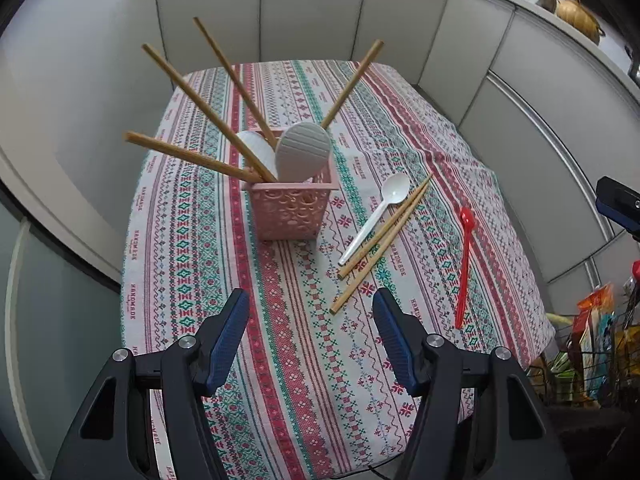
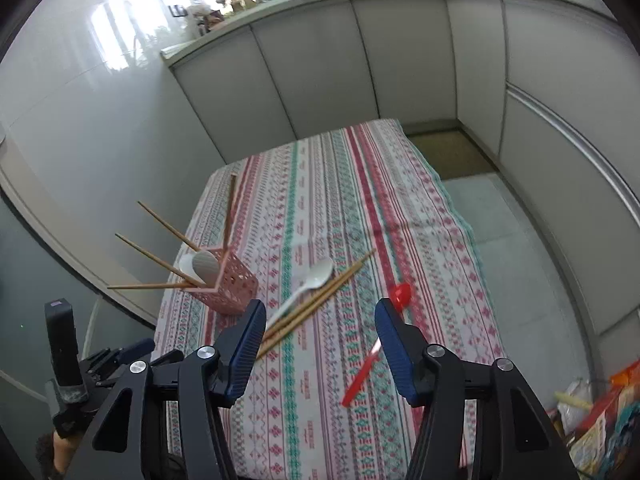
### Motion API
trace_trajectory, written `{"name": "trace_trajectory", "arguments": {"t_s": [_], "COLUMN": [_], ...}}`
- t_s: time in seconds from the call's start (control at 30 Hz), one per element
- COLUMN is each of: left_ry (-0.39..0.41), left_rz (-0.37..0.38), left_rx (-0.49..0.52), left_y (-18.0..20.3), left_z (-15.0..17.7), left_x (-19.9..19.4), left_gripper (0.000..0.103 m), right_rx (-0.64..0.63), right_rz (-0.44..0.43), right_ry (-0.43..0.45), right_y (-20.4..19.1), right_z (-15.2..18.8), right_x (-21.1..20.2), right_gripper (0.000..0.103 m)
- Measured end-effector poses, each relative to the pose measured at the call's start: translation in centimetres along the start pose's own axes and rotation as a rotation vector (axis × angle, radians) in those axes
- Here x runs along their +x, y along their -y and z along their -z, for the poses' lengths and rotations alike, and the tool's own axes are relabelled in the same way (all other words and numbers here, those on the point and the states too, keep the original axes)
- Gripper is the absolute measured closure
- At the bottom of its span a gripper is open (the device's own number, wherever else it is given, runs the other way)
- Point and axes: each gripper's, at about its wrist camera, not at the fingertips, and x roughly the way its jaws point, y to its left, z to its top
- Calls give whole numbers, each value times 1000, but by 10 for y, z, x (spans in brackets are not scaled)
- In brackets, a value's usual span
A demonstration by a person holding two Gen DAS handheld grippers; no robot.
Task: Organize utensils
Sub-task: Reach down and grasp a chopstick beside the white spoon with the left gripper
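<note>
Utensils lie on the bench [image 1: 280, 360]: nearest, both tools, left [image 1: 311, 340] and right [image 2: 320, 344], spread wide and hold nothing. Beyond them are a red spoon [image 1: 464, 268], two chopsticks [image 1: 380, 244] touching a white spoon [image 1: 376, 216], then the pink basket [image 1: 288, 212] with more chopsticks.

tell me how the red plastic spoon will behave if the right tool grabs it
The red plastic spoon looks thin and long-handled, so probably light and a bit bendy. It lies flat on the tablecloth, so it may skid or pivot when nudged. Its glossy surface could slip between the pads.
</note>
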Motion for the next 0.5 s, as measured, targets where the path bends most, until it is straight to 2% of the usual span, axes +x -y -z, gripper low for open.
{"name": "trace_trajectory", "arguments": {"t_s": [0.2, 0.27, 0.37, 0.5], "left_ry": [-40, -38, -20, -20], "left_rz": [18, 31, 45, 68], "left_rx": [102, 136, 176, 213], "left_y": [39, 53, 71, 88], "left_z": [2, 0, -3, -9], "left_x": [19, 22, 25, 35], "left_gripper": [36, 36, 36, 36], "right_rx": [136, 150, 172, 176], "right_rz": [35, 61, 87, 130], "right_ry": [-131, -158, -191, -228], "right_y": [62, 76, 93, 109], "right_z": [23, 30, 38, 47], "right_x": [5, 5, 4, 8], "right_gripper": [42, 41, 33, 31]}}
